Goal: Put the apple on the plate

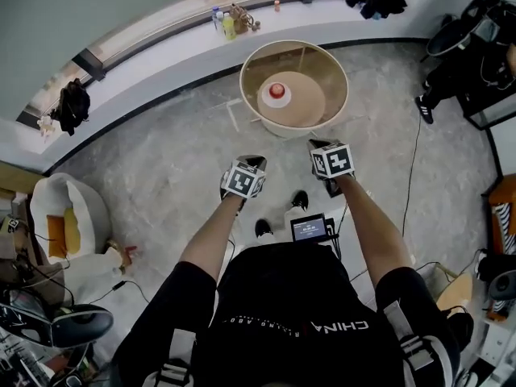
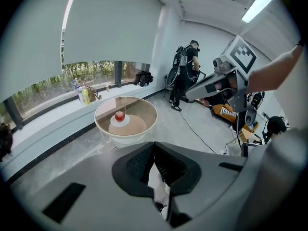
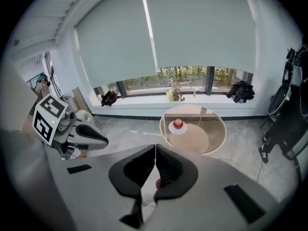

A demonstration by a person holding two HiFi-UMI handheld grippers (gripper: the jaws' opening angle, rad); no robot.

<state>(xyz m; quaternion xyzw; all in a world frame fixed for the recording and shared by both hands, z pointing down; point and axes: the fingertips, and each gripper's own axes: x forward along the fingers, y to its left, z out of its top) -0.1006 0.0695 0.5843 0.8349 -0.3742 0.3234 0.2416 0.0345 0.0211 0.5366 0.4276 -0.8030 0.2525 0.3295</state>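
A red apple (image 1: 277, 89) sits on a small white plate (image 1: 274, 100) on a round glass-topped table (image 1: 337, 83) ahead of me. My left gripper (image 1: 252, 163) and right gripper (image 1: 319, 145) are held side by side over the floor, well short of the table. Both are shut with nothing between their jaws. The left gripper view has the apple (image 2: 119, 115) on the plate (image 2: 120, 122) far beyond the shut left gripper (image 2: 154, 144). In the right gripper view the apple (image 3: 178, 123) and plate (image 3: 177, 129) lie beyond the shut right gripper (image 3: 156, 147).
A curved window ledge (image 1: 161, 63) with bottles (image 1: 228, 24) and dark bags runs behind the table. A white beanbag (image 1: 68, 216) and clutter stand at the left, gear and cables (image 1: 417, 151) at the right. Another person (image 2: 185, 73) stands further back.
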